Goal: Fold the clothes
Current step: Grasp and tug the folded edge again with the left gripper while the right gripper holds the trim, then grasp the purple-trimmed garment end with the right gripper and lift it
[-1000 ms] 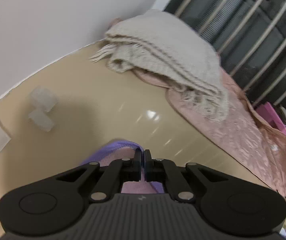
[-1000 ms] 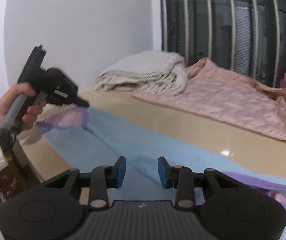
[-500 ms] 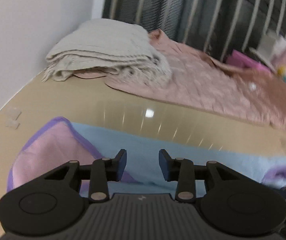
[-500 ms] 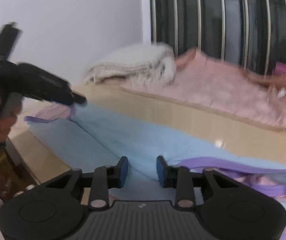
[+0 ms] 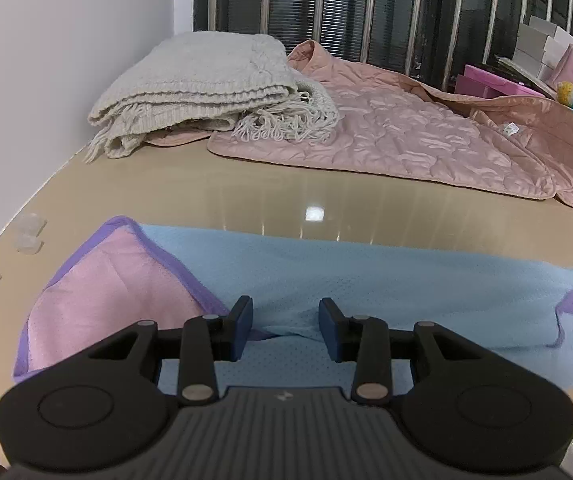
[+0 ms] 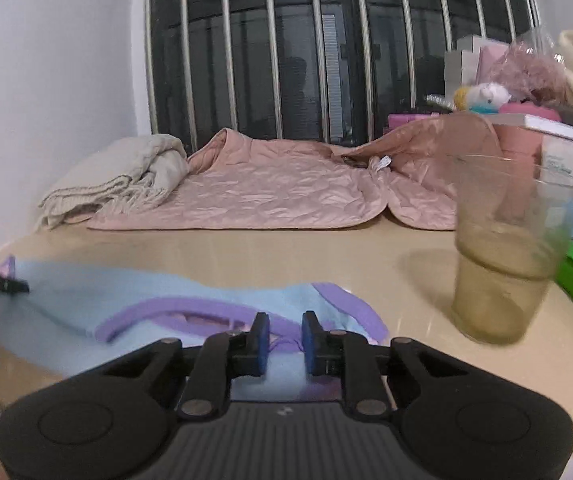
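Both tools spread above a blue garment lying flat on the beige worktop.

Left tool (image 5: 285, 326): pads wide apart, gripping nothing, poised over the garment (image 5: 366, 276); a pink, purple-edged flap (image 5: 118, 280) is turned up at 9 o'clock; right tool (image 6: 282, 338): pads parted with a narrower gap, holding nothing, over the garment's purple trim (image 6: 174, 308); whether the pads touch the cloth cannot be told; the left tool's tip enters the right view at 9 o'clock; glass (image 6: 506, 248) with amber liquid at 3 o'clock on the worktop (image 6: 286, 256); pink quilt (image 5: 406, 140) at 12 o'clock; folded cream knit (image 5: 206, 84) at 11 o'clock, partly resting on the quilt.
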The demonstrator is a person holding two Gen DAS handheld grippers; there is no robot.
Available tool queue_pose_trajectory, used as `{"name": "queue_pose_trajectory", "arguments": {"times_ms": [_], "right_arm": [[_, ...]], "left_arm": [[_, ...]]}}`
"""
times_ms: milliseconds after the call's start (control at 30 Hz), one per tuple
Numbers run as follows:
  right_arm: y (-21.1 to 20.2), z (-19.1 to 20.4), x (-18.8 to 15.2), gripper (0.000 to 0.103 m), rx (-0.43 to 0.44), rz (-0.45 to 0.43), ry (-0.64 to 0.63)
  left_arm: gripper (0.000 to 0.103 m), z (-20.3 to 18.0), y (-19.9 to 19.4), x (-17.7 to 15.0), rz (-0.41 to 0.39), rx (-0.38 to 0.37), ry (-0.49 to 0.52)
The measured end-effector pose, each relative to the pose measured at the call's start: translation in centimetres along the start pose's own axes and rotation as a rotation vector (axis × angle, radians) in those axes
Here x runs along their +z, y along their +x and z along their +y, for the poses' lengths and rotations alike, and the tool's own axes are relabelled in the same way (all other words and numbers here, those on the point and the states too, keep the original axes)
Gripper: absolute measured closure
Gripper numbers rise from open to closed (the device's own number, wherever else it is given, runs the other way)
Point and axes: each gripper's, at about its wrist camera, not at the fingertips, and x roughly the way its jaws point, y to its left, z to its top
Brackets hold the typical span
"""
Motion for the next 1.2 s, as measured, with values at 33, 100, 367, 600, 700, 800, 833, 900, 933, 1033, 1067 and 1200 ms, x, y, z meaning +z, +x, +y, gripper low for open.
{"name": "queue_pose_trajectory", "arguments": {"times_ms": [33, 100, 367, 600, 700, 800, 833, 900, 933, 1033, 1067, 1200], "right_arm": [[-0.5, -0.1, 0.0, 0.086, 0.005, -0.018, 0.006], [-1.7, -0.2, 0.2, 0.076, 0.016, -0.071, 0.026], [0.1, -1.3, 0.2, 0.064, -0.167, -0.051, 0.153], [0.1, 0.0, -3.0, 0.063, -0.202, -0.143, 0.027], [0.2, -0.4, -3.0, 0.066, -0.183, -0.156, 0.024], [0.2, -0.3, -3.0, 0.09, -0.136, -0.163, 0.003], [0.2, -0.2, -2.9, 0.09, -0.133, -0.16, 0.0], [0.1, -0.1, -2.4, 0.092, -0.128, -0.149, 0.012], [0.0, 0.0, -2.0, 0.092, -0.126, -0.15, 0.017], [-1.2, 1.4, -0.2, 0.092, -0.094, -0.196, -0.007], [-1.5, 2.3, 0.8, 0.092, -0.058, -0.209, -0.001], [-0.6, 7.3, 3.6, 0.092, 0.13, -0.165, 0.074]], "left_arm": [[0.066, -0.1, 0.0, 0.2, 0.008, 0.002, -0.002], [0.066, -0.2, -0.5, 0.5, -0.001, -0.001, -0.005], [0.063, -1.5, -0.8, 0.3, -0.016, -0.017, 0.006], [0.063, -1.1, -0.3, -0.1, 0.005, -0.013, -0.012], [0.063, -1.0, -0.4, -0.2, 0.005, -0.014, -0.014], [0.063, -1.0, -0.5, -0.2, 0.003, -0.019, -0.024], [0.063, -0.9, -0.7, -0.2, 0.001, -0.021, -0.028], [0.063, -0.6, -1.2, -0.2, -0.008, -0.025, -0.036], [0.063, -0.3, -1.6, -0.2, -0.013, -0.026, -0.041], [0.059, 1.1, -3.0, -0.2, -0.033, -0.01, -0.065], [0.059, 1.7, -3.5, -0.2, -0.041, 0.001, -0.076], [0.056, 4.4, -5.6, -0.4, -0.073, 0.033, -0.15]]}}
